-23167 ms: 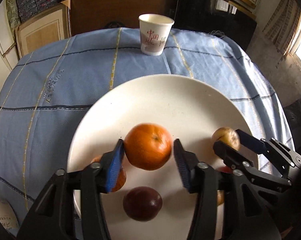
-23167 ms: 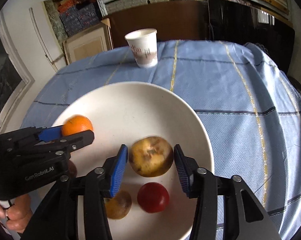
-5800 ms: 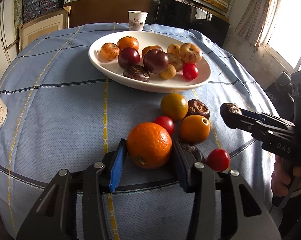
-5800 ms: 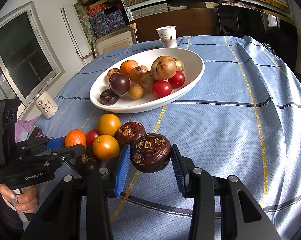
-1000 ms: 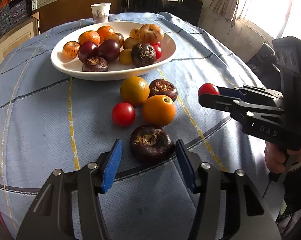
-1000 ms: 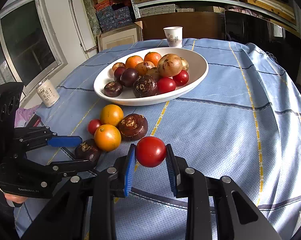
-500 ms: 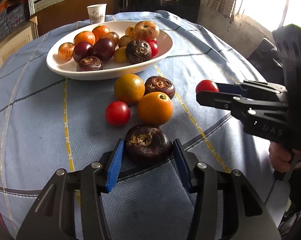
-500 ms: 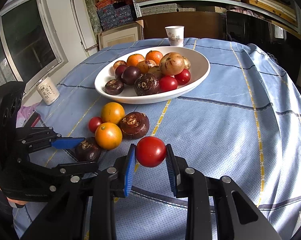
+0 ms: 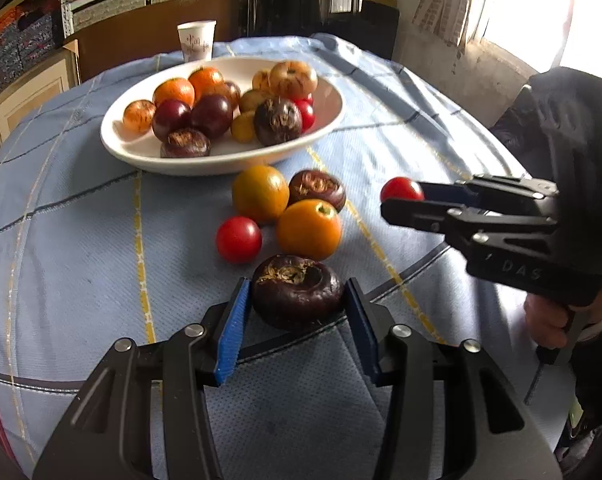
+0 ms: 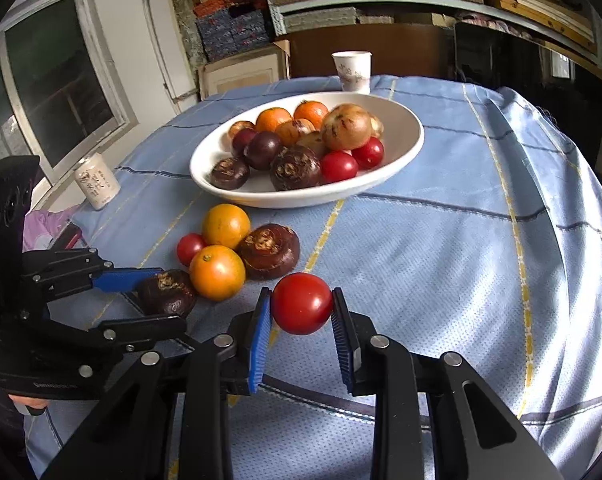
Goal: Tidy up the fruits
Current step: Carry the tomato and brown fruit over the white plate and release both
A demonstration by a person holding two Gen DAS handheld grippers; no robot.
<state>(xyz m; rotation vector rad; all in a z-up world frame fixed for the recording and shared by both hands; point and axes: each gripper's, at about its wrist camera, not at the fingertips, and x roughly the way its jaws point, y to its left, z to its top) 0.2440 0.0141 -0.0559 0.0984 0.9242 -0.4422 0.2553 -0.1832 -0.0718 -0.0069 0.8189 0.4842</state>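
Note:
My left gripper [image 9: 297, 320] is shut on a dark brown water chestnut [image 9: 297, 297], held just above the blue cloth; it also shows in the right wrist view [image 10: 167, 291]. My right gripper [image 10: 301, 320] is shut on a red tomato [image 10: 302, 303], held above the cloth; the tomato also shows in the left wrist view [image 9: 401, 190]. A white oval plate [image 9: 329, 120] with several fruits stands further back. Loose on the cloth lie two orange fruits [image 9: 260, 193] [image 9: 309, 229], a red tomato [image 9: 239, 239] and another water chestnut [image 9: 317, 188].
A paper cup [image 9: 197, 42] stands behind the plate at the table's far edge. A small white can [image 10: 97, 184] stands at the table's left edge. Shelves and boxes line the back wall. A window [image 10: 49, 84] is at the left.
My left gripper has closed on the water chestnut and lifted it slightly. My right gripper still holds the tomato and has moved little.

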